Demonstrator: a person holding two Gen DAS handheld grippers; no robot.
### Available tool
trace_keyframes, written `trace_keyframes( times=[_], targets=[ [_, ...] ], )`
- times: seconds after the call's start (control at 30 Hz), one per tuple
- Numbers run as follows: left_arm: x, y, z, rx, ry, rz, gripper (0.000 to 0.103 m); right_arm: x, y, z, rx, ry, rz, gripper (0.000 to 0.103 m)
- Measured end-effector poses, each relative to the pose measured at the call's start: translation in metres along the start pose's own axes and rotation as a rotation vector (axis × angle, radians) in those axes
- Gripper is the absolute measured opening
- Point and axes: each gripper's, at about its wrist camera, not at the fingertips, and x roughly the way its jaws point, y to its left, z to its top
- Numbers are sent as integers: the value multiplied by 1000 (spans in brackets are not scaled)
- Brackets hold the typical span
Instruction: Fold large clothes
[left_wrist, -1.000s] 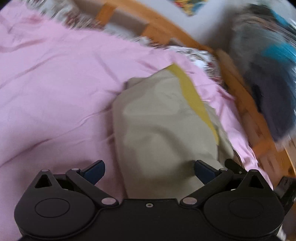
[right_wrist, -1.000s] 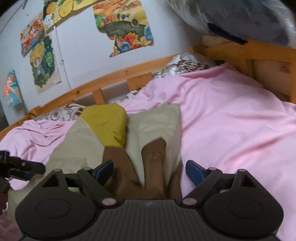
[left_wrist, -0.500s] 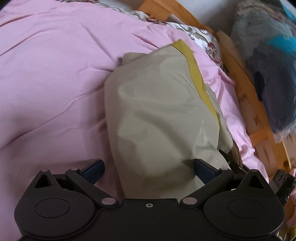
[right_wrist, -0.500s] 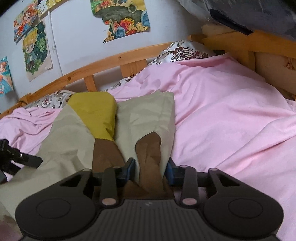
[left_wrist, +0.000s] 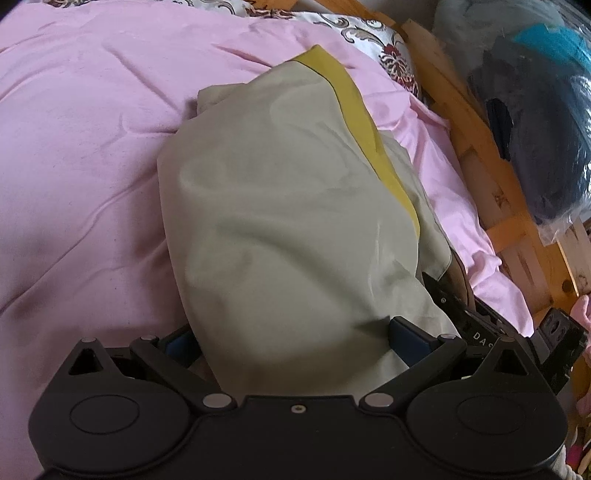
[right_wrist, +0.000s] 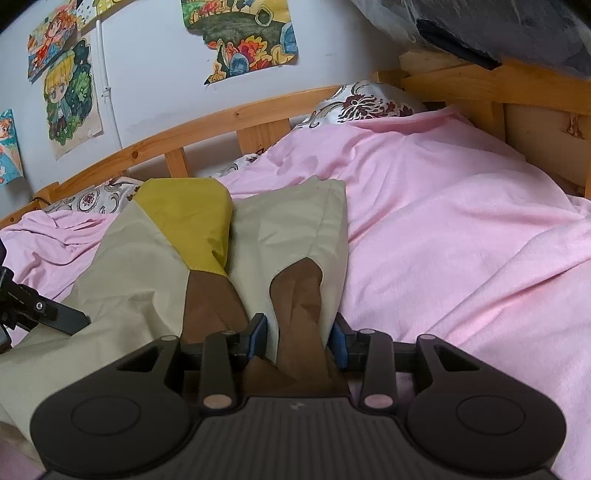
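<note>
While my right gripper (right_wrist: 298, 338) is pinching a bunched fold of the garment (right_wrist: 155, 258), its blue pads (right_wrist: 258, 334) are pressing on brown and beige cloth from both sides, though they are easing apart slightly at this moment. My left gripper (left_wrist: 291, 334) is standing wide, with the beige cloth draped between its fingers; the right pad (left_wrist: 406, 334) is just touching the cloth and the left one is half buried under the hem, so I am judging it as not yet gripping.

Outward from both sets of jaws, the garment is lying on the pink sheet (right_wrist: 461, 221) and running away from me, its long axis pointing from the near edge toward the far wooden rail (right_wrist: 229, 118). A yellow panel (right_wrist: 184, 221) is sitting at the far end. Both hands are holding station at the near end, right hand on the brown part, left hand on the beige part just beside it, so I am judging that the coming fold is going to carry this near edge toward the far one.

Much is staying hidden from me. My own gripper bodies are covering the near hem, so I cannot tell how many layers are lying in my right jaws. What sort of garment this is I cannot make out. A bagged bundle (left_wrist: 535, 122) at the right beyond the bed frame is blurred.
</note>
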Motion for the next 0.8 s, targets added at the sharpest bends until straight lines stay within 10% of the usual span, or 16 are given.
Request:
trace_keyframes(
  times=[0.57,0.8],
  targets=[
    [6,4,1,-13,16,-9,102,-1,3,-1,-38,-4,-7,45],
    [0,-13,0,60,-23,43,82,-4,15,-2,-65,-7,-21,16]
  ],
)
